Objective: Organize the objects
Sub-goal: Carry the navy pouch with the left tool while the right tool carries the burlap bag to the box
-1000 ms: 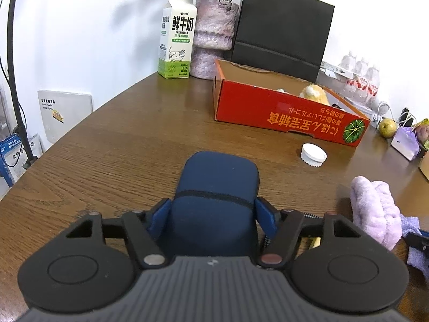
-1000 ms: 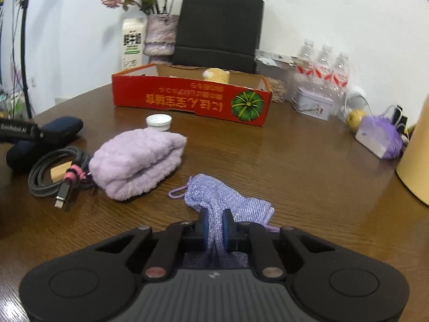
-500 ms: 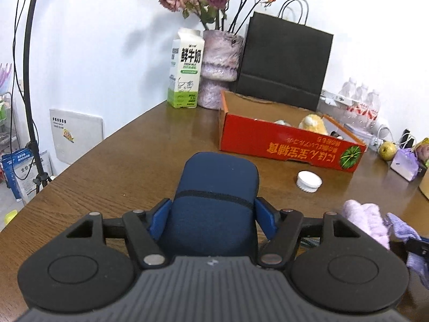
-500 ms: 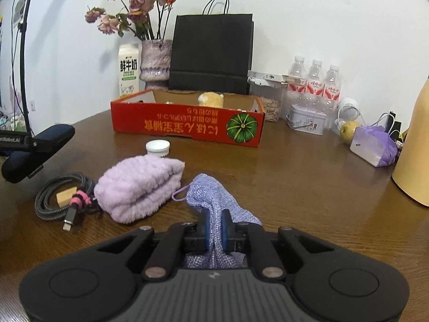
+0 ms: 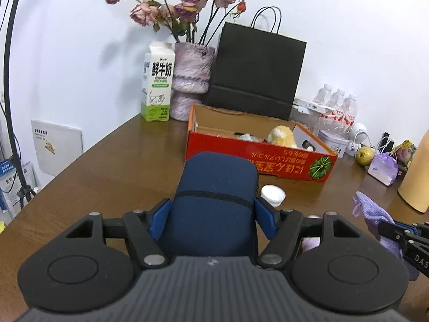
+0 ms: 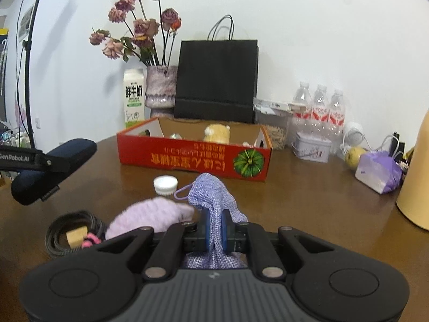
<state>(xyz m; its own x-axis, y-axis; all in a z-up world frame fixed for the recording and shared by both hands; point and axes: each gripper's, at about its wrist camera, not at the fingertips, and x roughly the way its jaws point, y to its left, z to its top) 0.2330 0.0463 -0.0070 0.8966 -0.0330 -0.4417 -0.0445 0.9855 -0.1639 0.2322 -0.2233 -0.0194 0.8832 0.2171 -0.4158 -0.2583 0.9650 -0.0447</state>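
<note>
My left gripper (image 5: 213,214) is shut on a dark blue zip case (image 5: 214,198) and holds it above the table; it also shows in the right wrist view (image 6: 53,166). My right gripper (image 6: 214,230) is shut on a purple knitted pouch (image 6: 211,196), lifted off the table. An open red cardboard box (image 5: 257,158) with a yellow plush toy (image 5: 281,136) stands ahead, also in the right wrist view (image 6: 193,158). A fluffy lilac cloth (image 6: 150,214) lies on the table below the pouch.
A white lid (image 6: 165,183) and a coiled black cable (image 6: 72,230) lie on the wooden table (image 6: 308,201). A milk carton (image 5: 158,83), flower vase (image 5: 191,80), black paper bag (image 5: 254,72) and water bottles (image 6: 319,110) stand at the back. A yellow container (image 6: 418,171) is at right.
Both grippers have risen from the table with their loads. The blue case and the purple pouch are now higher, and the box interior has come into view.
</note>
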